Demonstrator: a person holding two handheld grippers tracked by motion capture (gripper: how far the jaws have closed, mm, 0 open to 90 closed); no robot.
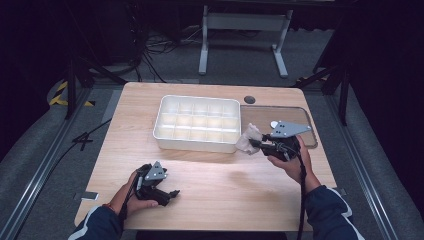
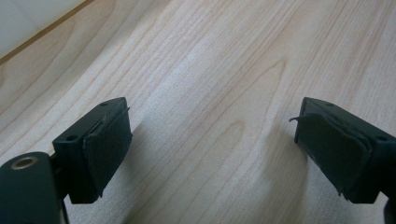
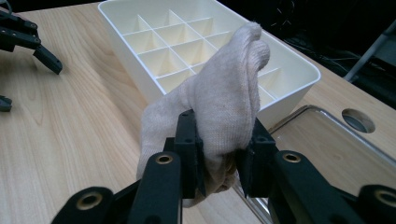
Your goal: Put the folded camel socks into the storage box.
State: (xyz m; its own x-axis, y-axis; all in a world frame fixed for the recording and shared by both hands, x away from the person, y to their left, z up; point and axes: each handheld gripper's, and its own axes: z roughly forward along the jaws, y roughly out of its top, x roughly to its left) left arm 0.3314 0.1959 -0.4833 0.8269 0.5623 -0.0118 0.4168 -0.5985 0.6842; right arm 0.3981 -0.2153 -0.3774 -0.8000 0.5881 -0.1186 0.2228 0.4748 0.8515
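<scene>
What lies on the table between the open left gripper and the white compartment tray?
Only bare wood: in the high view, nothing lies between the left gripper and the white divided plastic tray.

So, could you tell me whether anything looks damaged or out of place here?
Yes, slightly: on the left gripper, the black pads are frayed and peeling at their edges. Otherwise the beige sock sits bunched in the right gripper, beside the upright white divided tray.

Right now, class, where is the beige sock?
In the high view the beige sock is right of centre, pinched in the right tool just off the white divided tray's right end.
</scene>
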